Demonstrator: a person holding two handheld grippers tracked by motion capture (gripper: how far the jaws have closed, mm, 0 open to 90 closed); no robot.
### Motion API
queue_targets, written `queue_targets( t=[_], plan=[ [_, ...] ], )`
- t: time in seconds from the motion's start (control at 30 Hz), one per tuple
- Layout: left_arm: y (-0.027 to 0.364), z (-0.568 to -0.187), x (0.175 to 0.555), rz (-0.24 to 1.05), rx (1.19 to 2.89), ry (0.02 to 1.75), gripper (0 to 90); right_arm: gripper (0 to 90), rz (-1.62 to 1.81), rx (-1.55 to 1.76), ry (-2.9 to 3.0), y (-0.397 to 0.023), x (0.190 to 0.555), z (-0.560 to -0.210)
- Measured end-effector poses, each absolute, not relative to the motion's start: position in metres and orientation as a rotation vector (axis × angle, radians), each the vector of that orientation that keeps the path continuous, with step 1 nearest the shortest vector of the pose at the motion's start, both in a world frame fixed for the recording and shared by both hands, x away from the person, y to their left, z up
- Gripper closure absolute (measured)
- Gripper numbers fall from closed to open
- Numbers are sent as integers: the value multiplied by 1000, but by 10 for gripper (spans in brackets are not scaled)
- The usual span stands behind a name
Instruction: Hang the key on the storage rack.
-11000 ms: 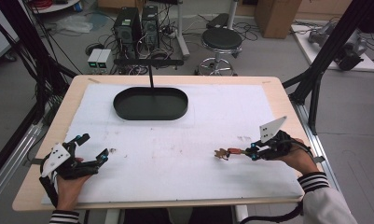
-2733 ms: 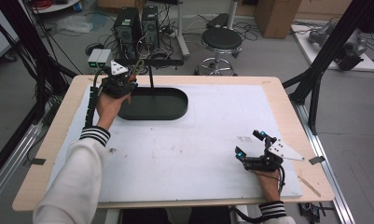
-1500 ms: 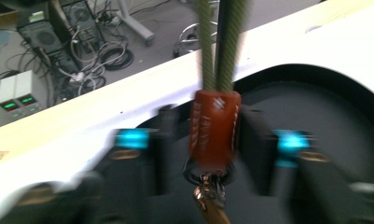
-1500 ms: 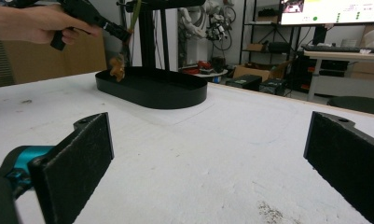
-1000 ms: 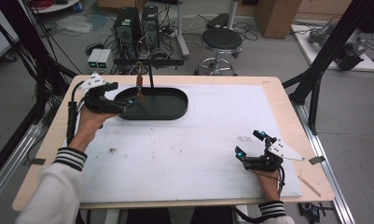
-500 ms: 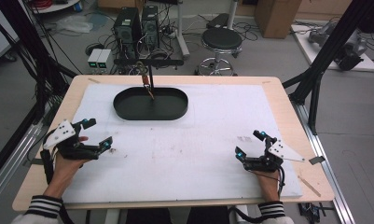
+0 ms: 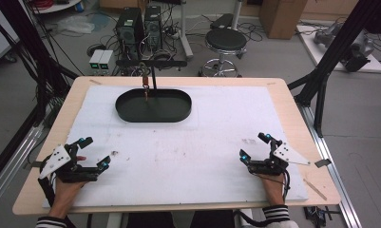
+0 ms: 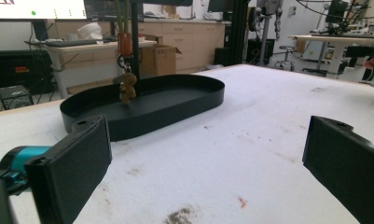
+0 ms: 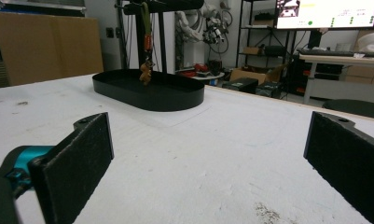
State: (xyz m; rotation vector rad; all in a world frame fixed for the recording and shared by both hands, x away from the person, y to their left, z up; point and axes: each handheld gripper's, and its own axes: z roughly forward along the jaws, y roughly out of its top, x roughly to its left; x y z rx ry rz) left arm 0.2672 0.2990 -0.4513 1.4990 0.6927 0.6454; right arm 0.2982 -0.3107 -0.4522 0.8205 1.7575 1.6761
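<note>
While the keychain [image 7: 145, 88] hangs over the far tray [image 7: 178, 114] | left gripper [image 7: 94, 153], right gripper [image 7: 253, 146]: jaws wide, empty, well apart from it

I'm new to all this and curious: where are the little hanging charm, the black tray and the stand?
charm [image 8: 127, 88], left gripper view, on its brown figure.
tray [image 7: 178, 114], high view, on its front right wall.
stand [image 7: 152, 62], high view, on its crossbar.

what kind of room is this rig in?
Most likely a robotics lab or workshop. Desktop PC towers and loose cables sit on the floor behind the table, black frame struts flank it, and the right gripper view shows a status monitor and workbenches.
</note>
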Motion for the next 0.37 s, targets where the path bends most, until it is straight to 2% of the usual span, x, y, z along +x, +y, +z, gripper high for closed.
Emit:
queue_targets(
  t=[0.13, 0.37],
  plan=[
    [301, -453, 263, 688, 1442, 711, 17, 3, 1674, 810, 1749, -311, 298, -452],
    [301, -454, 262, 693, 1435, 708, 17, 3, 1667, 812, 1745, -310, 297, -453]
  ],
)
